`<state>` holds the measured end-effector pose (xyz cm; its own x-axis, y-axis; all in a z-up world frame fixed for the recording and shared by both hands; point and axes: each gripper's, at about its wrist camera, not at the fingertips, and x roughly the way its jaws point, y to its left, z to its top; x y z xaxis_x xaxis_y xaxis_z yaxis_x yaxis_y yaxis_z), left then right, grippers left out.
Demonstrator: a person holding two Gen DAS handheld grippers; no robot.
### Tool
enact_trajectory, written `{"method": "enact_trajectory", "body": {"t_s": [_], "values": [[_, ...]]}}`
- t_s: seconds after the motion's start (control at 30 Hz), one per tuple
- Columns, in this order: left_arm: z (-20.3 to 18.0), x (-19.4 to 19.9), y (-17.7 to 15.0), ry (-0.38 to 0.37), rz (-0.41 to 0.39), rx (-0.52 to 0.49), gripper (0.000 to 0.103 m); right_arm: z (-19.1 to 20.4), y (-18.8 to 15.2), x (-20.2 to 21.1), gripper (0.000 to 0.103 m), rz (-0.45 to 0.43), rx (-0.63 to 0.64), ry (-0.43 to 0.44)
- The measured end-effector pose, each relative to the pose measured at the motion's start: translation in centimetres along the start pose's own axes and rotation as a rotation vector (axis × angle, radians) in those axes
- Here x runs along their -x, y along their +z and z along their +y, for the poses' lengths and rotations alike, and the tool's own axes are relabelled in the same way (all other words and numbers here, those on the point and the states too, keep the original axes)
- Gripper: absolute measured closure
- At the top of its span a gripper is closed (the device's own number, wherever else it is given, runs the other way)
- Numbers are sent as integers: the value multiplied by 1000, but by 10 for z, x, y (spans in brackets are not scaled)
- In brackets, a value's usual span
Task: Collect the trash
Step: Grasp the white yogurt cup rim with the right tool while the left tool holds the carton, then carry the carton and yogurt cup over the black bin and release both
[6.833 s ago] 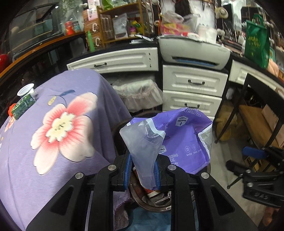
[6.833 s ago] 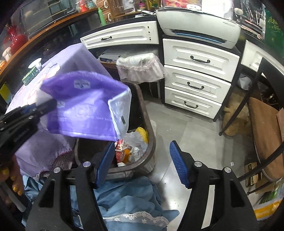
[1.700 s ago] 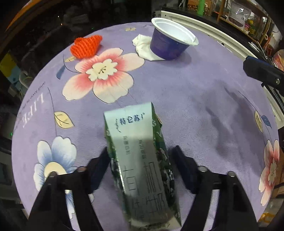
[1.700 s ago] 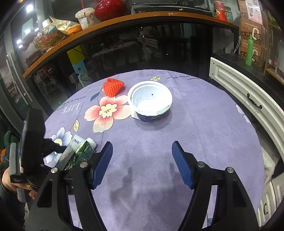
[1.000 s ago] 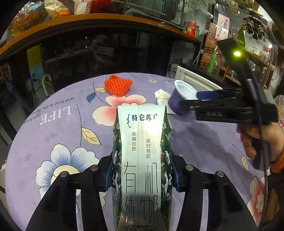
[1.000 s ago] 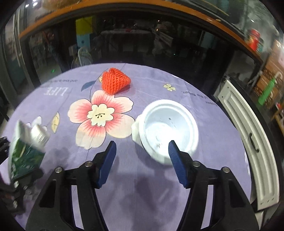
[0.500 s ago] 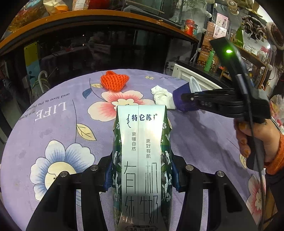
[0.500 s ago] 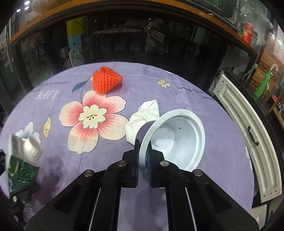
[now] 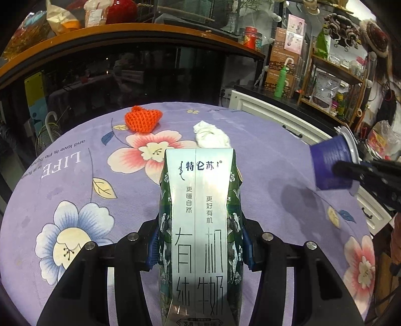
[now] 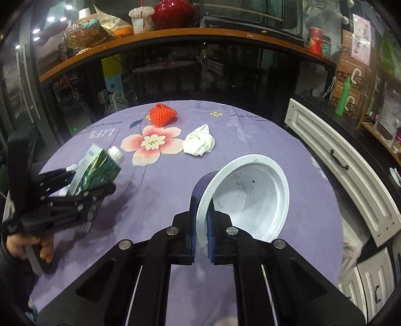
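desk cloth (image 10: 250, 130): purple, floral print | white drawers (image 10: 335, 155): right of desk | green bottle (image 9: 281, 81): upright on counter | red jar (image 10: 173, 10): on wooden shelf

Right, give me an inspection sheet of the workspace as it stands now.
Surface: round table under a purple floral cloth.
Job's things: milk carton held off the cloth; purple cup held tilted by its rim; crumpled white tissue and orange foam net lying on the cloth.
Clutter: nothing seen on the table beyond these.
Grippers: left gripper shut on the carton; right gripper shut on the cup's rim.
Cables: nothing seen.
Surroundings: white drawers to the right; wooden shelf behind.
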<state>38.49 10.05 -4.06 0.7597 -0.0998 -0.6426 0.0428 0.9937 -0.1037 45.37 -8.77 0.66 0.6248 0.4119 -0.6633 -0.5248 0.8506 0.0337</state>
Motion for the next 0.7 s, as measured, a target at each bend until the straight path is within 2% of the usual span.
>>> {"method": "enact_trajectory", "body": {"t_s": [0.17, 0.43, 0.7], "values": [[-20, 31, -8, -41, -26, -7, 53, -6, -33, 41, 95, -33, -37, -5], [-59, 81, -37, -51, -86, -33, 53, -1, -89, 89, 95, -54, -87, -22], [-107, 106, -65, -124, -87, -77, 53, -17, -152, 139, 95, -59, -178, -62]]}}
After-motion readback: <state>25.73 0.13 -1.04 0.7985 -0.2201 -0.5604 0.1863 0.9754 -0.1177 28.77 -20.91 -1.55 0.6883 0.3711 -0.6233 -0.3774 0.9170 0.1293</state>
